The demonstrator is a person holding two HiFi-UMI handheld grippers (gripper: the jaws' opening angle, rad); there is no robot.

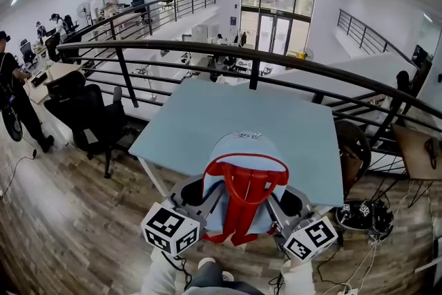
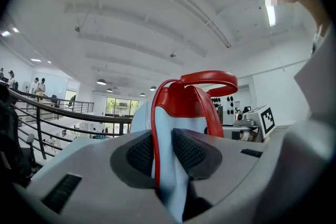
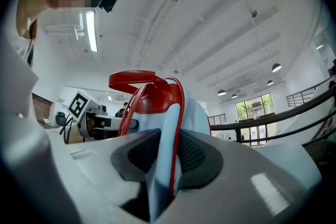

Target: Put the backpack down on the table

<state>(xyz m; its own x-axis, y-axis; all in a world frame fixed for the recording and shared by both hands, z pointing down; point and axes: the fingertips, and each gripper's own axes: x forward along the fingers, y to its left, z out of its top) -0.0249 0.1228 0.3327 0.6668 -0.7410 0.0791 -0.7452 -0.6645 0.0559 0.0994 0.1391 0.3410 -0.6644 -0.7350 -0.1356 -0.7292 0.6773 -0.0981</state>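
Left tongs (image 2: 164, 153), right tongs (image 3: 169, 155) clamp blue-red backpack (image 1: 238, 162) at table (image 1: 228, 114) edge.

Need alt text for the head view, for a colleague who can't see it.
The left gripper and right gripper grip a light-blue backpack with red straps at the near edge of a pale blue table. A black railing runs behind the table.

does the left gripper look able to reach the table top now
Probably yes: the light blue table lies bare just ahead, nothing between; the left gripper, like the right gripper, is clamped on the backpack.
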